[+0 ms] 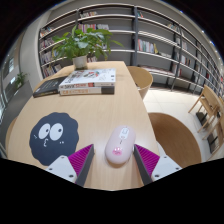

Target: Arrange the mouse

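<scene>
Gripper view shows the white mouse [119, 143] lying on the wooden counter [95, 112] near its near edge, between the tips of the claw [113, 158], whose pink pads [82, 157] stand wide with a gap at each side of it. Just left of the mouse lies a round black mouse mat [54, 137] with a cartoon face; at the counter's far end rest stacked books [87, 82] and a potted plant [81, 44], with bookshelves [150, 40] beyond.

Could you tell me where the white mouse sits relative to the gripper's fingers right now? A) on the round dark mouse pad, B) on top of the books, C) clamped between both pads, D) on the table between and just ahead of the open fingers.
D: the white mouse rests on the table between the open fingers of the gripper, with gaps at both sides.
</scene>
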The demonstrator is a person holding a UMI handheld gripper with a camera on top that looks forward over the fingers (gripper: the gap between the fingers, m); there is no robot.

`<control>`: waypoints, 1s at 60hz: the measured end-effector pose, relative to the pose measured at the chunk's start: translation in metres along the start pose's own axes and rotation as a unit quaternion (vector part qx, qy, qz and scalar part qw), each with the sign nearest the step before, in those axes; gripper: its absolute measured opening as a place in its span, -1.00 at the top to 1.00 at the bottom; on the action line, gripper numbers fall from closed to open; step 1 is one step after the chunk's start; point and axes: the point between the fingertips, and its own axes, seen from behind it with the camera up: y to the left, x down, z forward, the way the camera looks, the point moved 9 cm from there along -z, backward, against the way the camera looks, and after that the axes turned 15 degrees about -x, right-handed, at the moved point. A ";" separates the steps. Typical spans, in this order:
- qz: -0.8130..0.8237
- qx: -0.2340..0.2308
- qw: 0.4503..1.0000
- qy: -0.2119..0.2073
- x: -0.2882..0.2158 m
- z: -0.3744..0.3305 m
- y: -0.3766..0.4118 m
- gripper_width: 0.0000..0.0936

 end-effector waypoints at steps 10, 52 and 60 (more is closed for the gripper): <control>-0.010 -0.010 1.000 -0.001 -0.020 0.020 -0.005 -0.34; -0.057 0.048 0.984 -0.163 -0.212 -0.077 0.129 0.24; -0.078 0.015 0.987 -0.141 -0.197 -0.040 0.192 0.25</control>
